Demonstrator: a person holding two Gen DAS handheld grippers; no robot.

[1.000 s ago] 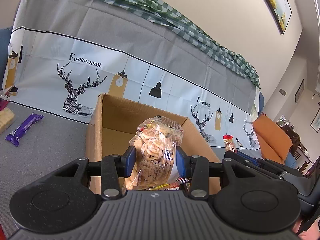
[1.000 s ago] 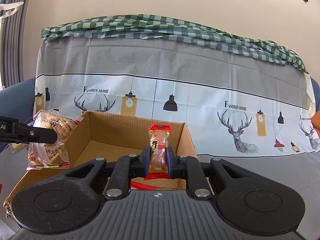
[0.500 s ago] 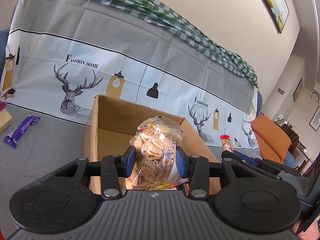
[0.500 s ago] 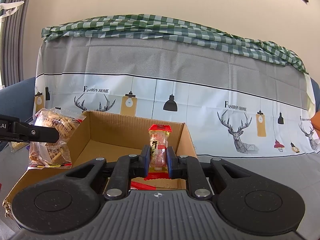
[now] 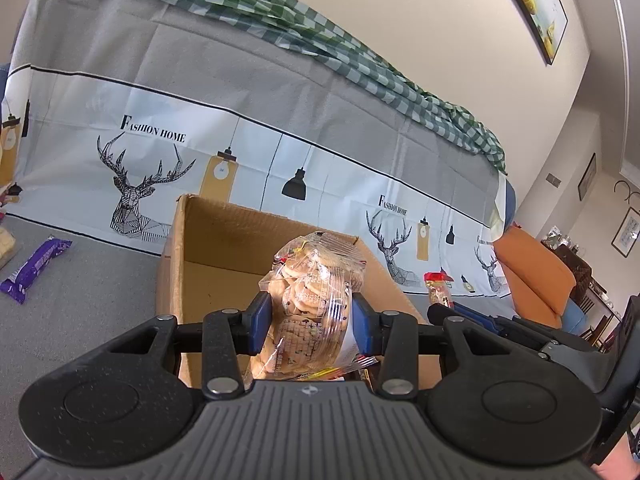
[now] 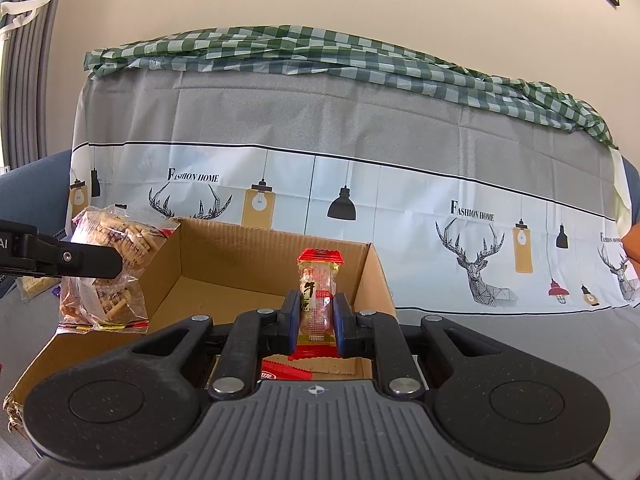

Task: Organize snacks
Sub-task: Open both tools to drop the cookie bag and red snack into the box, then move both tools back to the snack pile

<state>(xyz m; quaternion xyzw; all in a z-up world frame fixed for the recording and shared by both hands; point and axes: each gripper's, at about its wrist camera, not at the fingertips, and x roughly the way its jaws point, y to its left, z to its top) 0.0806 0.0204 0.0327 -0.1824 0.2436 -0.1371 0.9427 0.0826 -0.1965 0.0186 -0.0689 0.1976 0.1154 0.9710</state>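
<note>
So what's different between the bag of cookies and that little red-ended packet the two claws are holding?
The cookie bag is wide, clear and crinkly, full of round biscuits; the red-ended packet is slim, holding a single bar. The bag bulges past the left gripper, while the packet stands upright and neat in the right gripper. Both are clamped above the open cardboard box.

We see a clear bag of cookies [image 5: 310, 304] and a red-ended candy packet [image 6: 318, 300], both upright above the open cardboard box [image 6: 248, 256].
</note>
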